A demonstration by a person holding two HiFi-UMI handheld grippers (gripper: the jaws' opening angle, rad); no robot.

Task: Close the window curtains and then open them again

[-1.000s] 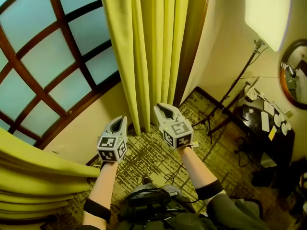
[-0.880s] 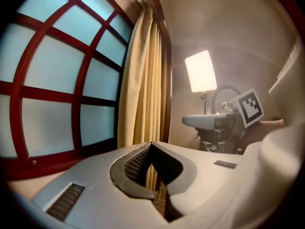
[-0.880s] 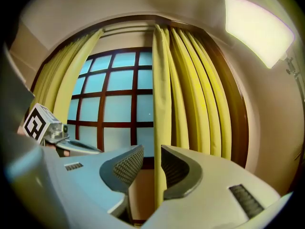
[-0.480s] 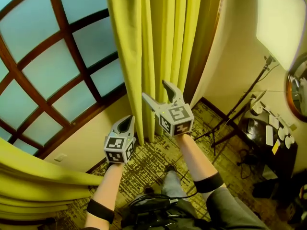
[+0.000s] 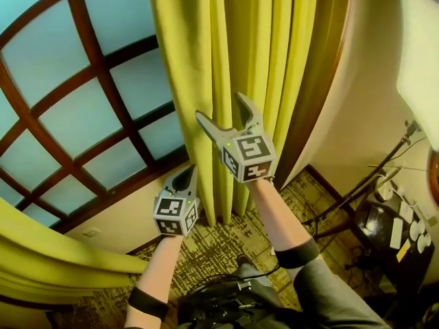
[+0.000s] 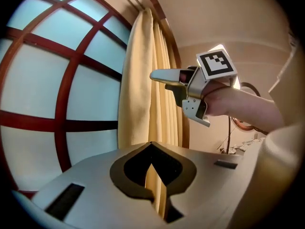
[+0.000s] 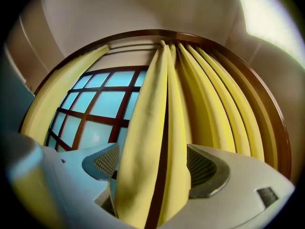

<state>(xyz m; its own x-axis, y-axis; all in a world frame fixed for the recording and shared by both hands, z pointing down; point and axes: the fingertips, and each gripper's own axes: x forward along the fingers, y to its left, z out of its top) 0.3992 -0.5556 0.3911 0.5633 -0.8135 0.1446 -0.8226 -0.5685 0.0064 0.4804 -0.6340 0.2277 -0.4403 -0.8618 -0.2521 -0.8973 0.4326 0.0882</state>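
Two grippers stand before a gathered curtain (image 5: 233, 40) at the right edge of an arched window (image 5: 75, 101).

Head view: the right gripper (image 5: 221, 108) is the higher one, its jaws spread wide at the curtain's folds. The left gripper (image 5: 185, 177) is lower and nearer the window, its jaws pressed together on nothing.

Right gripper view only: two folds stand between the spread jaws. The mesh-faced pads (image 7: 206, 167) flank the cloth without clamping it, and the jaws have just been opening. A curved rail tops the window.

Left gripper view only: the closed tips leave a diamond-shaped hole, with the curtain beyond it. The right gripper shows side-on with its marker cube.

Surroundings: a second curtain (image 5: 41, 252) sweeps across the lower left. A patterned carpet (image 5: 206, 245) covers the floor, and a light stand (image 5: 370, 184) and a bright lamp panel (image 5: 422, 46) stand at the right. The gathered curtain hides the window's right edge, and the forearms cover part of the carpet.

Materials: the curtains are yellow-green cloth in deep vertical pleats. The window has pale blue panes in dark red-brown bars. The gripper shells are smooth and grey.
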